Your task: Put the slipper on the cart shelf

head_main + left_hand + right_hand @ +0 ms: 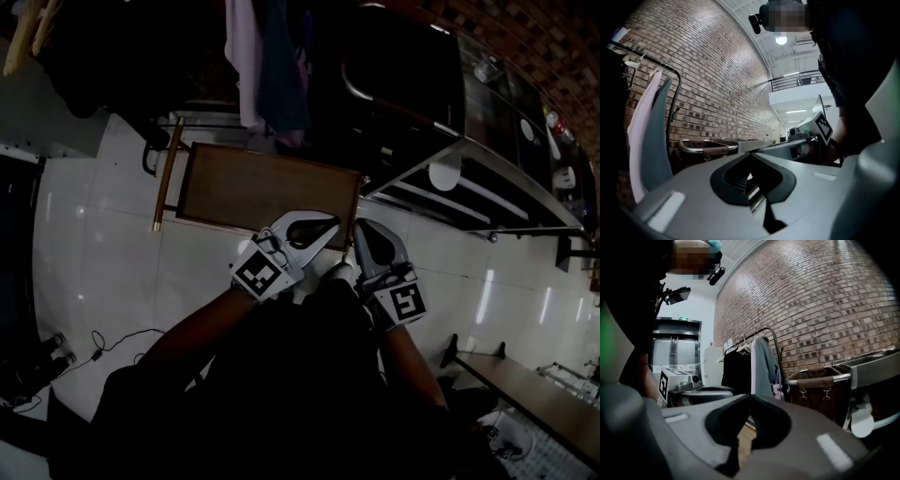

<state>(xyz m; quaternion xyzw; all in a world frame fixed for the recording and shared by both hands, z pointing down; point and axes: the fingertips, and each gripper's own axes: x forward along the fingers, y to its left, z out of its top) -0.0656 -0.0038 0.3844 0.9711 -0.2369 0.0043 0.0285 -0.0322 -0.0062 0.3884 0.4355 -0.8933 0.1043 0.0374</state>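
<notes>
Slipper (445, 172) rests on the cart shelf (514, 180), well clear of left claw (328, 228) and right claw (362, 232), both pressed together.

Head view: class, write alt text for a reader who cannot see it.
From above, a person holds the left gripper and right gripper side by side, both shut and empty, over a white tiled floor. Ahead are a brown rectangular frame, hanging clothes and a steel shelved cart.

Closed left tool (750, 155), brick wall (708, 84) beyond.
</notes>
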